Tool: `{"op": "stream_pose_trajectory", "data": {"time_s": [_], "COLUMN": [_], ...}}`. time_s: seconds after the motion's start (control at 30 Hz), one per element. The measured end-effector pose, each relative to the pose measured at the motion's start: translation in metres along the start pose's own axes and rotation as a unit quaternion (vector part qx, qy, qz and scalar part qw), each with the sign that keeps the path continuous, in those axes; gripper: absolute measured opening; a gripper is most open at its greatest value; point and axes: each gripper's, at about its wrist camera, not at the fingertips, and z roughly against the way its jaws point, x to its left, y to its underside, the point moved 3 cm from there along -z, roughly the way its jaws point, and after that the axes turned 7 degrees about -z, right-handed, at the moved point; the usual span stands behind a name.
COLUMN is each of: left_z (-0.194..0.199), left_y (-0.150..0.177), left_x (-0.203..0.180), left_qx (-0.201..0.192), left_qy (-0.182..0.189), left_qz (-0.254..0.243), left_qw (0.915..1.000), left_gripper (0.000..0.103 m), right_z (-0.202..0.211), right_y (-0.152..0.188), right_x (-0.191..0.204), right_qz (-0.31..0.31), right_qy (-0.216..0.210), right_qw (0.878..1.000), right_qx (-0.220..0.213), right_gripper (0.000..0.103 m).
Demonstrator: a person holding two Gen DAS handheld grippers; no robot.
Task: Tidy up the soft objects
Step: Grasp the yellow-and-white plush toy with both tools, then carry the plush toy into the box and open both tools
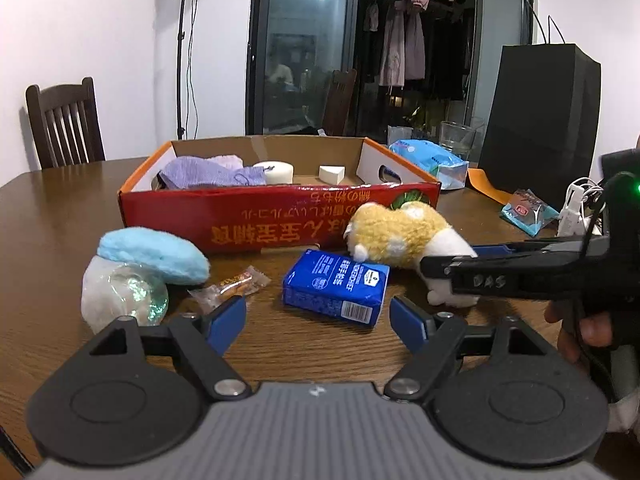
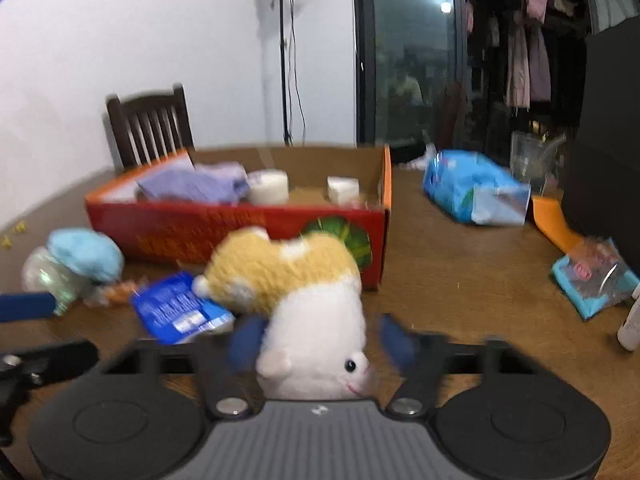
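Soft toys before the red box

Plush hamster [image 2: 296,292], yellow back and white belly, lies head-down at frame centre, its face nearest the lens. Blue-capped plush mushroom [image 1: 148,260] with a white, shiny-wrapped stem stands at left. The red cardboard box [image 1: 280,216] behind holds purple cloth [image 1: 212,172], a white round puff [image 1: 276,172] and a white wedge sponge [image 1: 332,174].

Left tongs [image 1: 318,320] gape wide and low; right tongs [image 2: 322,338] likewise spread.
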Motion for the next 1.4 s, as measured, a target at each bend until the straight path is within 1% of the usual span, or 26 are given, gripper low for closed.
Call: {"op": "stream_pose_trajectory", "data": {"time_s": [0.03,0.07,0.13,0.17,0.23,0.33,0.43,0.47,0.5,0.53,0.6,0.7,0.83,0.9,0.97,1.0,1.03,1.1,1.17,1.23,1.27,1.33,1.4], "left_z": [0.001,0.002,0.007,0.012,0.020,0.035,0.051,0.056,0.060,0.063,0.065,0.061,0.048,0.041,0.033,0.030,0.028,0.024,0.021,0.020,0.020,0.017,0.004], "left_y": [0.001,0.003,0.006,0.008,0.014,0.023,0.030,0.032,0.033,0.034,0.036,0.035,0.031,0.031,0.032,0.032,0.033,0.032,0.029,0.020,0.010,-0.016,-0.050], "left_x": [0.000,0.000,-0.001,-0.003,-0.008,-0.018,-0.025,-0.028,-0.029,-0.031,-0.033,-0.035,-0.034,-0.034,-0.035,-0.035,-0.035,-0.035,-0.033,-0.028,-0.025,-0.018,-0.006], "left_qx": [0.001,0.002,0.003,0.003,0.005,0.005,0.004,0.001,0.000,0.001,0.000,0.001,0.007,0.016,0.028,0.033,0.036,0.036,0.039,0.036,0.023,-0.001,-0.015], "left_qy": [0.000,0.001,0.003,0.007,0.018,0.042,0.084,0.097,0.105,0.109,0.105,0.102,0.114,0.124,0.146,0.156,0.168,0.171,0.174,0.179,0.180,0.180,0.177], "left_qz": [0.001,0.001,0.000,-0.001,-0.001,0.000,0.016,0.021,0.023,0.022,0.016,0.018,0.033,0.040,0.044,0.048,0.051,0.047,0.050,0.060,0.055,0.050,0.048], "left_qw": [1.0000,1.0000,1.0000,1.0000,0.9998,0.9991,0.9963,0.9951,0.9942,0.9938,0.9943,0.9946,0.9929,0.9913,0.9879,0.9860,0.9839,0.9835,0.9827,0.9814,0.9819,0.9824,0.9829], "left_gripper": [0.081,0.081,0.081,0.081,0.081,0.081,0.081,0.081,0.081,0.081,0.080,0.079,0.074,0.069,0.054,0.051,0.048,0.046,0.043,0.042,0.042,0.042,0.043], "right_z": [0.003,0.010,0.026,0.036,0.060,0.099,0.133,0.143,0.152,0.160,0.169,0.167,0.158,0.150,0.144,0.140,0.136,0.131,0.128,0.126,0.126,0.124,0.114], "right_y": [0.001,0.002,0.008,0.013,0.029,0.061,0.080,0.084,0.087,0.089,0.092,0.096,0.098,0.096,0.093,0.092,0.092,0.090,0.086,0.076,0.068,0.041,0.007], "right_x": [-0.005,-0.010,-0.019,-0.022,-0.025,-0.010,0.011,0.016,0.021,0.023,0.022,0.020,0.020,0.021,0.022,0.022,0.022,0.022,0.018,0.013,0.012,0.013,0.016], "right_qz": [-0.012,-0.022,-0.032,-0.035,-0.039,-0.024,-0.014,-0.009,-0.003,0.003,0.003,-0.003,-0.008,-0.005,0.000,0.003,0.005,0.010,-0.001,-0.017,-0.018,-0.007,0.011], "right_qy": [0.001,0.011,0.029,0.030,0.020,0.000,-0.042,-0.056,-0.067,-0.072,-0.074,-0.066,-0.063,-0.060,-0.061,-0.063,-0.066,-0.060,-0.065,-0.069,-0.074,-0.080,-0.080], "right_qw": [1.000,1.000,0.999,0.999,0.999,1.000,0.999,0.998,0.998,0.997,0.997,0.998,0.998,0.998,0.998,0.998,0.998,0.998,0.998,0.997,0.997,0.996,0.996], "right_qx": [-0.001,-0.005,-0.014,-0.012,-0.005,0.006,0.005,0.003,-0.001,-0.009,-0.015,-0.007,-0.006,-0.007,-0.004,0.000,0.006,0.008,0.010,0.006,0.000,-0.023,-0.041], "right_gripper": [0.048,0.047,0.047,0.047,0.047,0.047,0.051,0.055,0.057,0.058,0.060,0.060,0.060,0.060,0.060,0.059,0.053,0.051,0.047,0.045,0.045,0.045,0.045]}}
